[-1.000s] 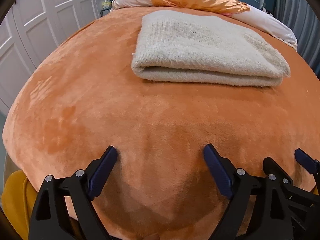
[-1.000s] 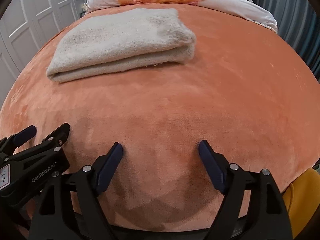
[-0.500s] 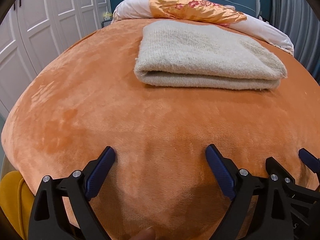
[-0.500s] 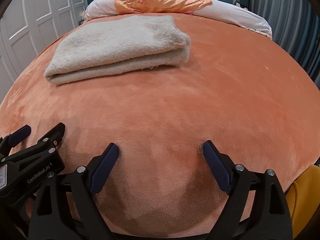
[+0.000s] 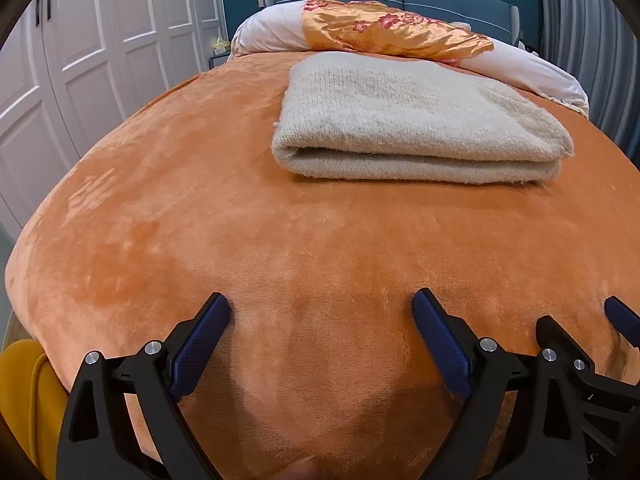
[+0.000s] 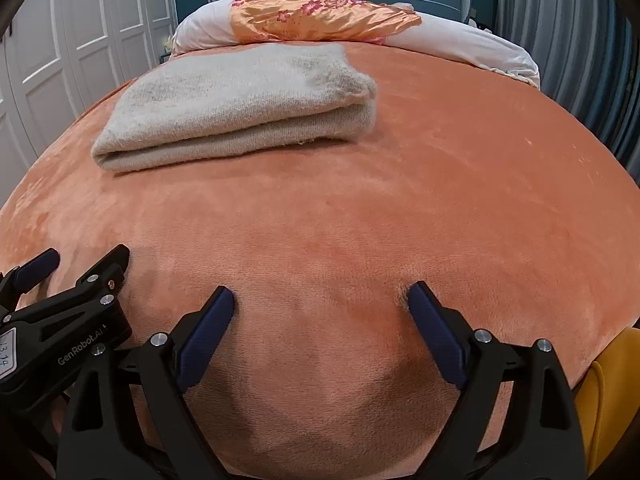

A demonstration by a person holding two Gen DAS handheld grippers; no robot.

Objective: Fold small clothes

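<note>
Grippers, left (image 5: 320,332) and right (image 6: 320,320), have pulled back toward us; both gape empty over the blanket (image 5: 200,220), well apart from the folded knit (image 5: 416,128). We judge this fold finished, probably; its far side is hidden.

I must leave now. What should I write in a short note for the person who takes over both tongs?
Left tongs: open, holding nothing, over the orange blanket.
Right tongs: open, holding nothing, beside the left ones.
Beige knit garment: lies folded further up the bed, before the pillow.
Done: this garment looks folded.
Left: no other unfolded clothes in view; check outside the frame.
</note>
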